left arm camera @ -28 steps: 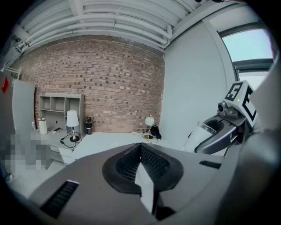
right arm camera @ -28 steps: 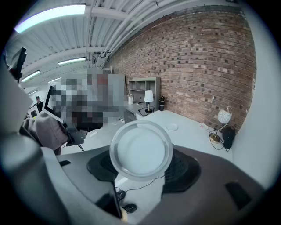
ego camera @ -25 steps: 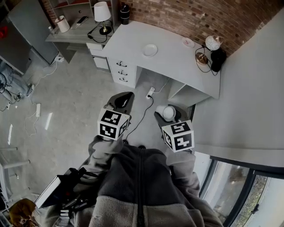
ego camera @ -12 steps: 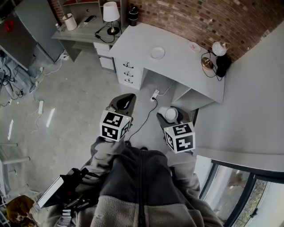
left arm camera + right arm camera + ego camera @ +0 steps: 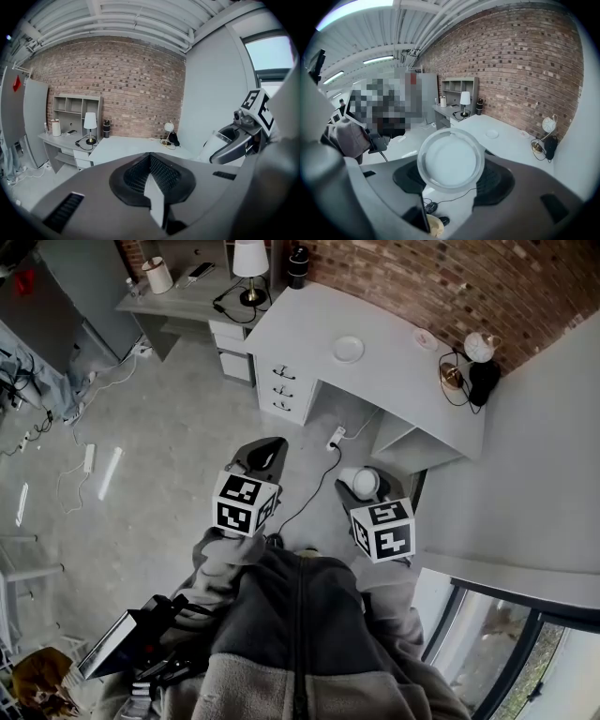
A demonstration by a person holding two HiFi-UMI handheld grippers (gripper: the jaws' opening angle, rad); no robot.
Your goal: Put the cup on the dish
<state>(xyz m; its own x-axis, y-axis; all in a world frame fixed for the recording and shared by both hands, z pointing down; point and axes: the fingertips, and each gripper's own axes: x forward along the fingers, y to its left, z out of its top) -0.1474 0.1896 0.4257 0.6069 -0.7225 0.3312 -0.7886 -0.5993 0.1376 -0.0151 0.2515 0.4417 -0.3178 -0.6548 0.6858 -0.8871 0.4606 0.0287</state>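
The right tongs point(image 5: 359, 487) grip the cup point(image 5: 450, 159) over the floor point(image 5: 169, 456), well apart from the desk point(image 5: 403, 381), where the dish point(image 5: 348, 349) lies. The left tongs point(image 5: 150, 155) are closed and empty.

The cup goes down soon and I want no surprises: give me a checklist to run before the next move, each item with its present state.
1. Cup gripped by the right gripper: ok, jaws closed on its sides.
2. Left gripper out of the way: ok, shut and empty.
3. Dish bare: ok, nothing on it.
4. Cup above the dish: not ok, it hangs over the floor, short of the desk.
5. Cup empty: cannot tell.
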